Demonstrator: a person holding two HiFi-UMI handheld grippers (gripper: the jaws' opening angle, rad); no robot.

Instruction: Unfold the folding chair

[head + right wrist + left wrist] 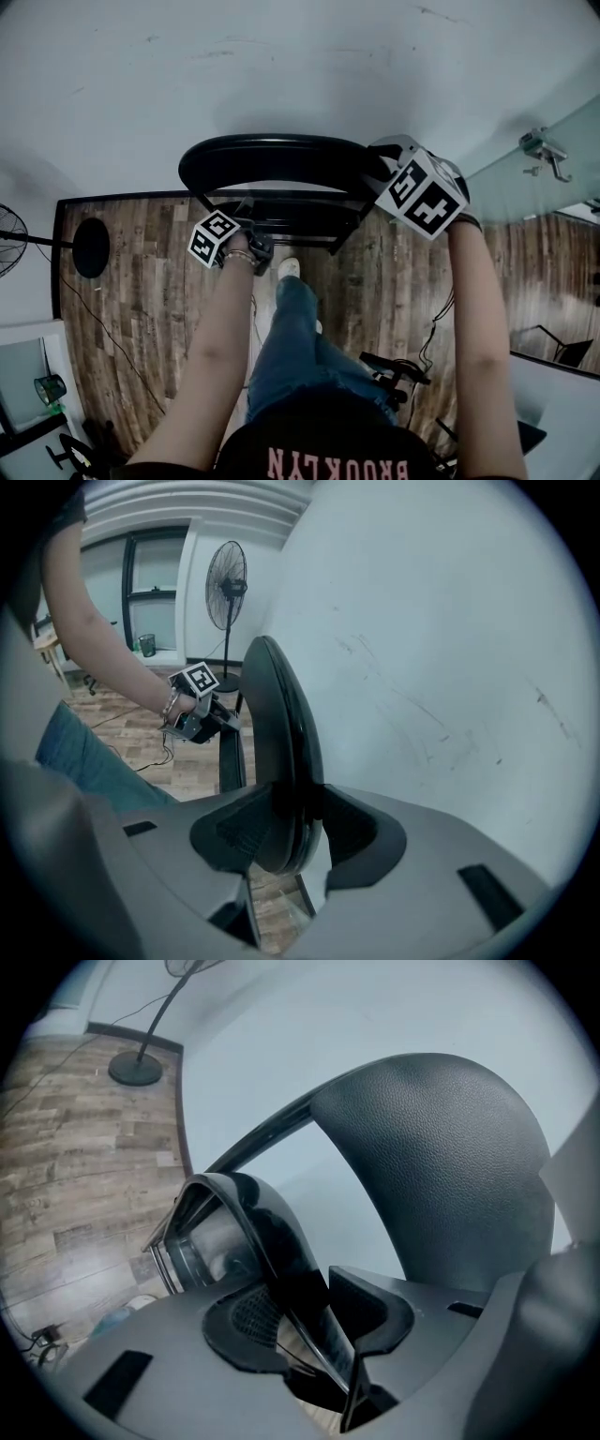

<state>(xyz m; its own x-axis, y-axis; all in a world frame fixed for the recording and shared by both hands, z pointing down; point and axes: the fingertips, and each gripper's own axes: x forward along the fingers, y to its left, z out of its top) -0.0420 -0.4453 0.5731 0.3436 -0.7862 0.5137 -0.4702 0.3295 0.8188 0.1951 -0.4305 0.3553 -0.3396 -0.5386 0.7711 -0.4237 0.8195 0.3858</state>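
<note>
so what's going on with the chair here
A person is standing on a wood floor by a white wall, holding a black folding chair with two handheld grippers. The right gripper is clamped on the top edge of the padded backrest. The left gripper is clamped lower down, on what looks like the seat. The chair looks mostly flat, not yet opened out.

Field notes: left gripper (314,1330) has a matte grey shell, dark ribbed pads (247,1315) and a marker cube (214,237) with black squares on white. Behind it sits a bracelet (239,256), possibly metal. The right gripper (286,832) has the same grey shell and its own cube (422,194); a dark band (466,221) lies behind it. Forearms (211,366) are bare. Nearer than both grippers are blue jeans (291,347), a white shoe (289,268) and a black top (323,433) with pink BROOKLYN lettering.
</note>
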